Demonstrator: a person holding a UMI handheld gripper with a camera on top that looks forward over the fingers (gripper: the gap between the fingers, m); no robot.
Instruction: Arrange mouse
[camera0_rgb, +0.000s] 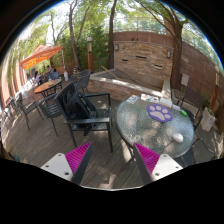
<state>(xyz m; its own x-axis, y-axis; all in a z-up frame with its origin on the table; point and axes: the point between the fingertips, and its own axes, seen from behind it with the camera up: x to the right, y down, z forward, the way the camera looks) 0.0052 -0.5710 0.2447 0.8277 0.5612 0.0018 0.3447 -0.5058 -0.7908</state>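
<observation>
A round glass table stands ahead and to the right of my gripper. A purple mat with a paw print lies on it. A small blue object lies just right of the mat; I cannot tell whether it is the mouse. My fingers are spread wide with the magenta pads facing each other, and only wooden decking shows between them. The gripper is open and empty, held well short of the table.
Black metal chairs stand left of the table, directly ahead of the fingers. Further chairs stand beyond it. A brick wall closes the back. People sit under an orange umbrella far left.
</observation>
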